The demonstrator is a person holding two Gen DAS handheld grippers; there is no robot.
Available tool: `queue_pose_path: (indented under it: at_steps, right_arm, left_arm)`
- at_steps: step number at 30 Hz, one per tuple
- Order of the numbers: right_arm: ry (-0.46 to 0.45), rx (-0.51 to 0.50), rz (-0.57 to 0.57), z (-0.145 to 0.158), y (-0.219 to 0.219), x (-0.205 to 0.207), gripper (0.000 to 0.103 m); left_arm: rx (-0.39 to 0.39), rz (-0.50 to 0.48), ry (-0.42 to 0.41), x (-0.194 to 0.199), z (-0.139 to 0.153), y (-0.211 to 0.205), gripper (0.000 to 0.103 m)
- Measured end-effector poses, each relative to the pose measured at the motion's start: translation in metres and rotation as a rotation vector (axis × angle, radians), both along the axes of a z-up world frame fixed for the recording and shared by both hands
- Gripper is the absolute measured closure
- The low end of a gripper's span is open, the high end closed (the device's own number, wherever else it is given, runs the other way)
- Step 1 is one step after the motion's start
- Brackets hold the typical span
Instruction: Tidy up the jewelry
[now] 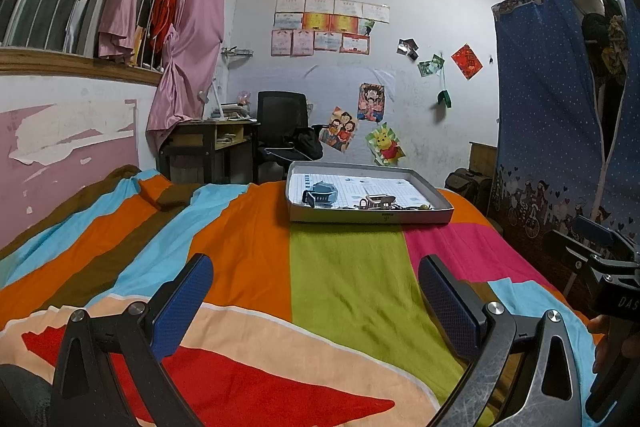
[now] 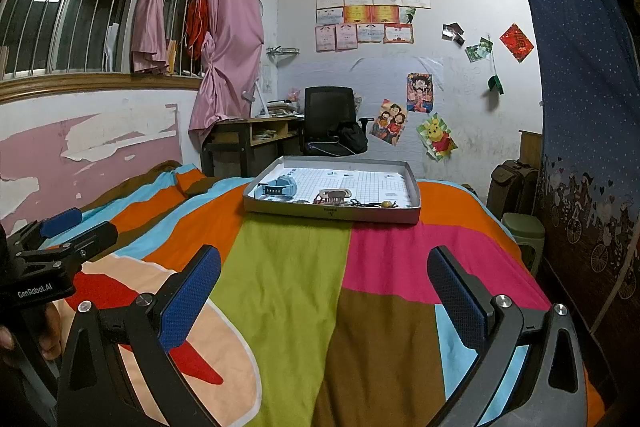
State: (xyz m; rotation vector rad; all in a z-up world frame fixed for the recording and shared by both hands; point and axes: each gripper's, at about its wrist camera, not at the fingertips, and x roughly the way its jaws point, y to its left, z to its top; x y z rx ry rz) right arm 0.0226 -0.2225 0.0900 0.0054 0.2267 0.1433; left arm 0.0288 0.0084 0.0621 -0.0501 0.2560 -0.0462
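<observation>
left wrist view: left gripper (image 1: 316,301) wide apart, empty, above striped bed cover (image 1: 344,267); tray (image 1: 370,215) with blue watch (image 1: 322,194) and jewelry (image 1: 380,203) far ahead; right gripper body at right edge reads "DAS" | right wrist view: right gripper (image 2: 324,293) spread apart, empty; other gripper's label reads "GenRobot.AI"; green stool (image 2: 524,227) beside bed

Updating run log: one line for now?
left gripper: open, empty | right gripper: open, empty | tray: on bed, ahead | watch: in tray
</observation>
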Motion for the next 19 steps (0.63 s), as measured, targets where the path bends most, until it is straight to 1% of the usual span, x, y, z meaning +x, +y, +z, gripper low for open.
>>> queue_pose_path:
  at_steps: [8,15,19]
  right_arm:
    - [0.001,0.001,-0.001,0.0013,0.0005,-0.0001,0.001]
    - [0.002,0.0,0.0,0.0021,0.0002,0.0,0.001]
    - [0.003,0.001,-0.001,0.0026,0.0004,-0.0002,0.001]
  left_arm:
    - [-0.023,0.01,0.03,0.0007,-0.0014,0.0038,0.0]
    - [-0.011,0.037,0.049,0.0046,-0.0058,0.0066,0.0]
    - [-0.018,0.046,0.052,0.0051,-0.0069,0.0079,0.0]
